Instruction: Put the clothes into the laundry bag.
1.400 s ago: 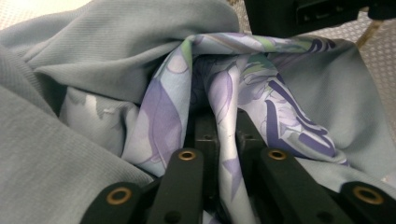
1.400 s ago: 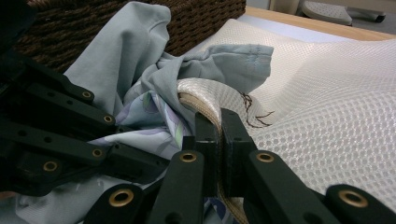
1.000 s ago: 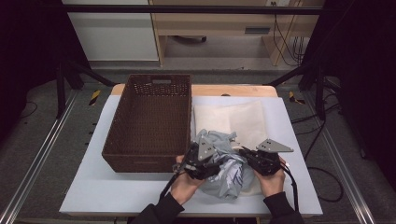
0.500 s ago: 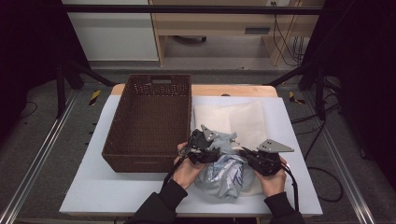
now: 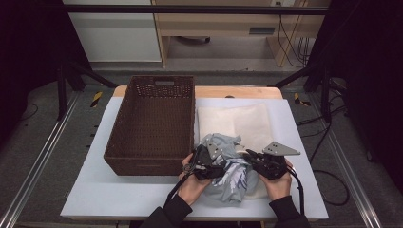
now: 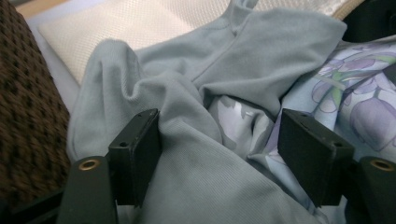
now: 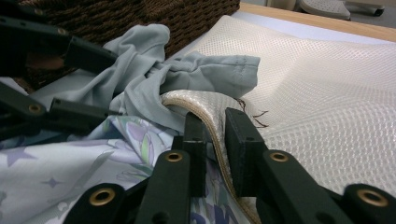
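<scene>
A crumpled grey-blue garment [image 5: 221,142] lies on a floral cloth [image 5: 235,183], both piled on a cream mesh cloth [image 5: 237,121]. My left gripper [image 6: 219,135] stands open over the pile. Its jaws have just been opening, with a fold of the grey-blue garment [image 6: 261,51] loose between them and the floral cloth [image 6: 355,102] beside it. My right gripper [image 7: 215,126] has just been opening too. The folded edge of the cream mesh cloth [image 7: 317,93] runs through its narrow gap without being pinched. In the high view the left gripper [image 5: 219,168] and right gripper [image 5: 248,156] face each other across the pile.
A brown woven basket [image 5: 142,166] stands left of the cloths, close to my left hand. The white tabletop [image 5: 114,194] shows bare in front of it. The wooden table edge [image 5: 237,91] runs along the back, with dark frame legs beyond it.
My left gripper has come down from beside the basket onto the pile, and its jaws stand wider. The right hand has stayed put.
</scene>
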`<state>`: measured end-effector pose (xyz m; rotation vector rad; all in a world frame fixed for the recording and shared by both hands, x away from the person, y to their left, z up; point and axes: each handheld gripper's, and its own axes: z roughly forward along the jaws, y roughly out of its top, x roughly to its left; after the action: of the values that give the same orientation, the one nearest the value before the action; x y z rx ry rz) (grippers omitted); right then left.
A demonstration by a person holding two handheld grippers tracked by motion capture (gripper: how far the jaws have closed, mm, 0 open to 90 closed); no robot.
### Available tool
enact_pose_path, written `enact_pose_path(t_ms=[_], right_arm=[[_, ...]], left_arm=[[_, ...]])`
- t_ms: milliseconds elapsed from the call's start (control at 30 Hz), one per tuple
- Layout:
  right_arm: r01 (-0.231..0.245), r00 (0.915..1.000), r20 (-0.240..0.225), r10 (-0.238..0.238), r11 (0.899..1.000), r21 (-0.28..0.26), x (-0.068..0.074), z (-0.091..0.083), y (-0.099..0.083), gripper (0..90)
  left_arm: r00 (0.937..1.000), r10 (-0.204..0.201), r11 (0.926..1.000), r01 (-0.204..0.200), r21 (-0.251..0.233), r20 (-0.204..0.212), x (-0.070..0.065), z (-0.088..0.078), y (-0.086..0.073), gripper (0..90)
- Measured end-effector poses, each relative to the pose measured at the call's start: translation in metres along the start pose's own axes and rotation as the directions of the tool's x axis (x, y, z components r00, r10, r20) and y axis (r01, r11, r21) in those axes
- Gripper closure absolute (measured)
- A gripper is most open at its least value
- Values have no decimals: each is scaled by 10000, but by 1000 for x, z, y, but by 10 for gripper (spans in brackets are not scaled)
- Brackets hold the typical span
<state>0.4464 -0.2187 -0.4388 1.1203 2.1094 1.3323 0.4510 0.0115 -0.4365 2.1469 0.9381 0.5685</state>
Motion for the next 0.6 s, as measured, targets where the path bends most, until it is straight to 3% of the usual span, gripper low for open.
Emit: enact_pose_path(t_ms=[133, 267, 300, 333, 500, 600], right_arm=[[-4, 10000, -5, 4, 10000, 34, 0, 0, -1, 759], [-16, 10000, -16, 16, 9999, 118, 0, 1, -1, 749], [-31, 10000, -8, 31, 9999, 135, 0, 2, -1, 748], [-29, 10000, -4, 29, 9999, 156, 0, 2, -1, 748], [80, 10000, -33, -79, 9996, 273, 1, 3, -2, 754], [29, 10000, 14, -30, 9996, 285, 0, 3, -1, 786]], left_arm=[[9996, 260, 9996, -261, -101, -90, -5, 4, -8, 312], [9990, 439, 9986, -435, -296, 104, -8, 8, -16, 409], [9994, 355, 9986, -353, -388, 56, -10, 10, -17, 440], [9986, 526, 9984, -528, -198, -80, -11, 11, -17, 472], [9961, 683, 9975, -693, -149, -565, -13, 12, -17, 786], [9979, 505, 9965, -531, -651, -406, -9, 3, -16, 844]])
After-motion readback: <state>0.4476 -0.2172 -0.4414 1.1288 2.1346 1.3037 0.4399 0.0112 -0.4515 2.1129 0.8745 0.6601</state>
